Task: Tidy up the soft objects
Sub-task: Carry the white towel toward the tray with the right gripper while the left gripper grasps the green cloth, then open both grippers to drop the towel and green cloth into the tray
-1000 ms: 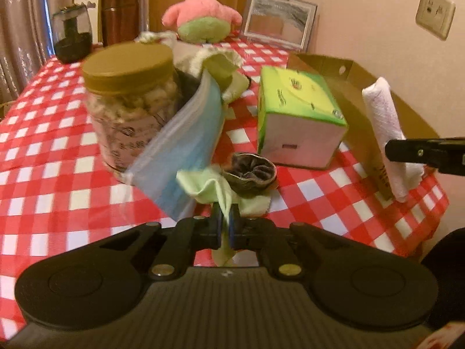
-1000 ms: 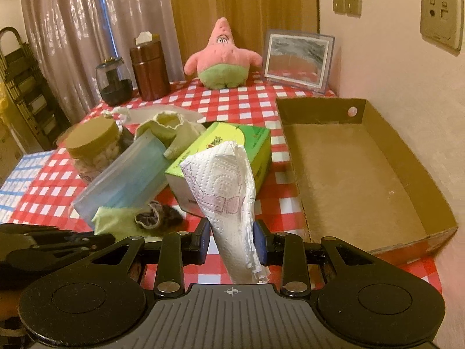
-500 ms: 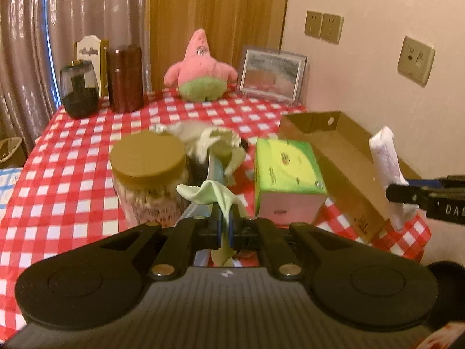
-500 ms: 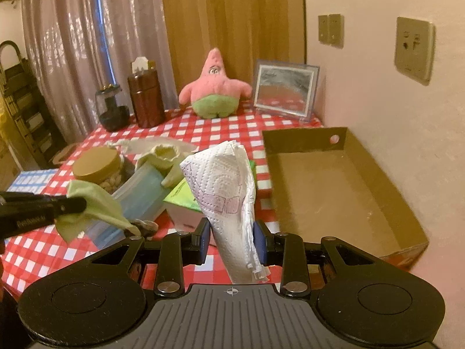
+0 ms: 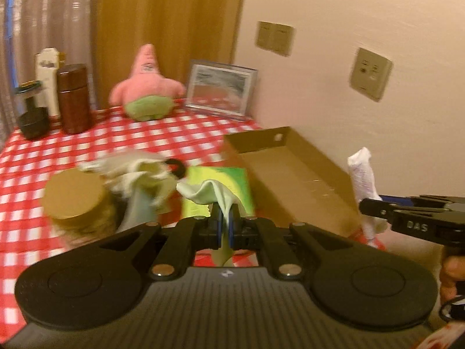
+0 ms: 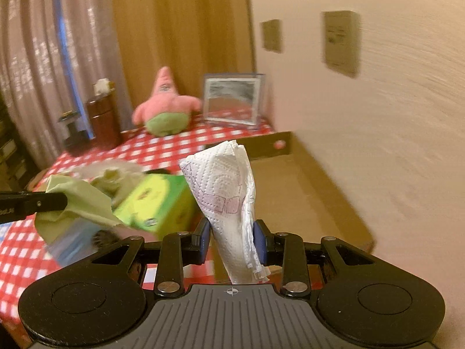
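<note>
At the far left of the left wrist view, a dark lidded jar [image 5: 30,122] and a brown canister [image 5: 74,99] stand on the red checked tablecloth [image 5: 174,136]. Lower in the frame sits a jar with a tan lid [image 5: 74,193], and just right of it a heap of pale cloths [image 5: 136,174]; blur makes it hard to tell whether they touch. A pink star plush [image 5: 146,87] sits at upper centre, beside a framed picture [image 5: 221,88].

At bottom centre the left gripper [image 5: 223,226] is clamped tight on a light green cloth [image 5: 209,192], which hangs in front of a green tissue box [image 5: 215,180]. Right of the box lies an open cardboard tray [image 5: 290,180] against the wall.

At the right edge the right gripper [image 5: 375,208] pinches a rolled white paper towel [image 5: 361,174], held up beside the tray's near corner.

In the right wrist view, the left gripper's black finger [image 6: 35,203] enters from the left edge with the green cloth [image 6: 78,203] draped from it. In the centre the right gripper [image 6: 232,242] squeezes the paper towel [image 6: 225,192], which stands upright between the blue pads [image 6: 258,244], in front of the tray [image 6: 305,192].
</note>
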